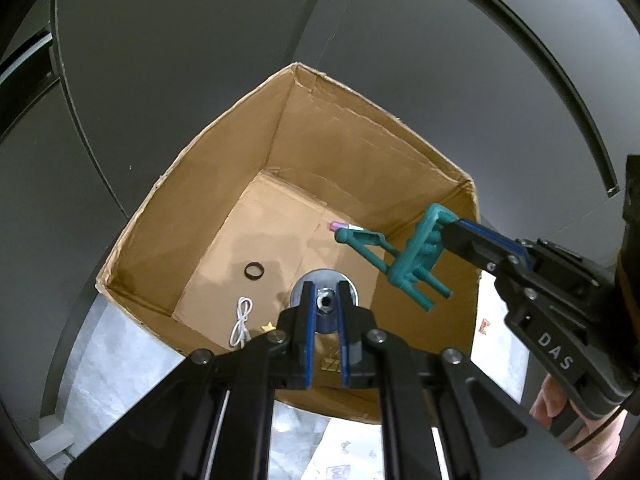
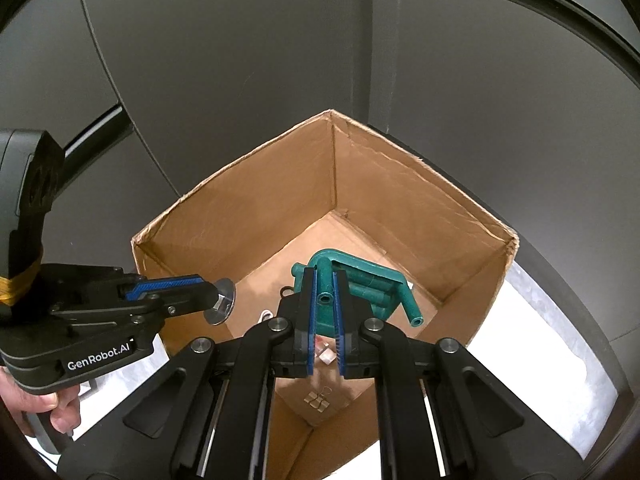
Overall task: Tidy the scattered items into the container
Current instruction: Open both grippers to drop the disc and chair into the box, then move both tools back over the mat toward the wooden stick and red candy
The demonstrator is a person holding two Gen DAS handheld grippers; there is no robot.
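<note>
over the open cardboard box (image 1: 224,184), in the left wrist view, we had our left gripper (image 1: 325,312) clamped on a silver metal disc with a hex nut (image 1: 325,280), holding it above the box floor. on that floor lay a black ring (image 1: 254,271), a coiled white cable (image 1: 241,322), a small yellow star (image 1: 269,325) and a pink-tipped item (image 1: 338,225) partly hidden behind the teal piece. from the right came our right gripper (image 1: 440,240), closed on a teal plastic frame (image 1: 412,264) that hung inside the box's mouth, near the right wall.

in the right wrist view, our right gripper (image 2: 324,300) pinched one tube of the teal plastic frame (image 2: 360,284) between its blue pads, above the box (image 2: 256,208) interior. our left gripper (image 2: 212,300) reached in from the left, shut on the metal disc (image 2: 222,300) just past the box's left wall. a hand (image 2: 44,404) gripped its handle below.
</note>
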